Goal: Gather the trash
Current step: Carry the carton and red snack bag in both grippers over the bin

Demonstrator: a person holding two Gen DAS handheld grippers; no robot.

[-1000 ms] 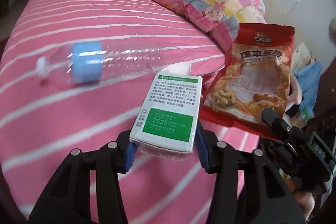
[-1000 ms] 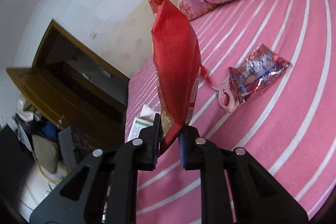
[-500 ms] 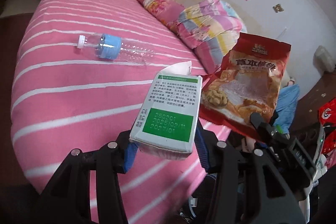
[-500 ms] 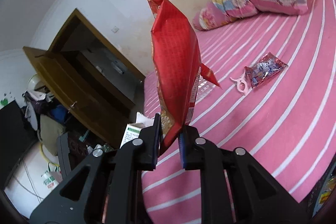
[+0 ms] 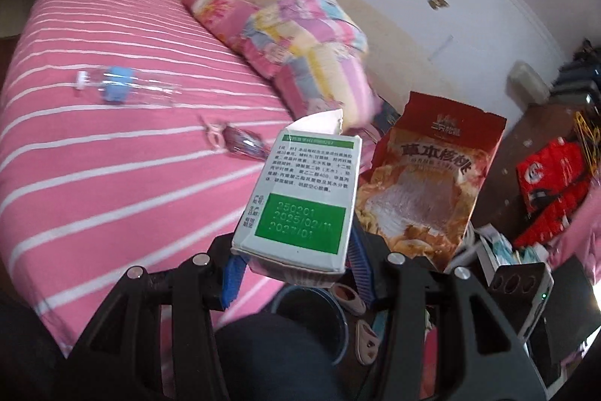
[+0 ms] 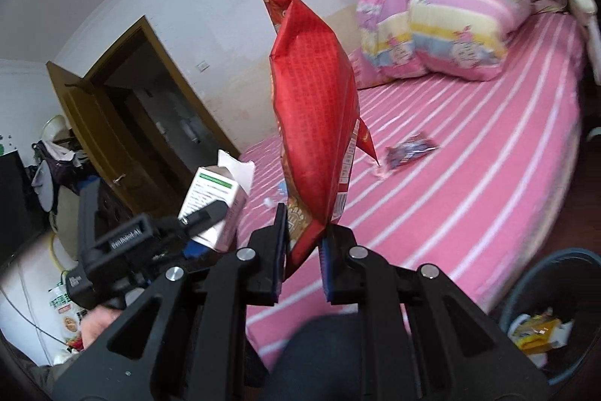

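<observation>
We are in a bedroom, at the edge of a bed (image 5: 94, 175) with a pink sheet crossed by white stripes; a folded quilt (image 5: 311, 52) lies at its head.

Our left gripper (image 5: 295, 267) pinches a white and green carton (image 5: 300, 202) by its lower end, the blue pads pressed on both sides, the torn flap up at 12 o'clock. Our right gripper (image 6: 302, 251) is nearly pressed together on the bottom corner of a red snack bag (image 6: 315, 138), which stands up tall and thin between the jaws.

On the sheet there are more things to collect: a clear bottle (image 5: 124, 89) with a blue label at 10 o'clock in the left wrist view, and a small shiny wrapper (image 5: 244, 145) nearer the middle.

The bin (image 6: 552, 307) is on the floor just beside the bed, at 4 o'clock in the right wrist view, already with some papers inside. We judge the step is to carry both pieces to it.

To do it well, we should bring each gripper over the opening before we spread the jaws, because the bag is light and can drift past the rim. We keep the carton tilted so nothing falls from the open flap. One drop after the other is safer.
</observation>
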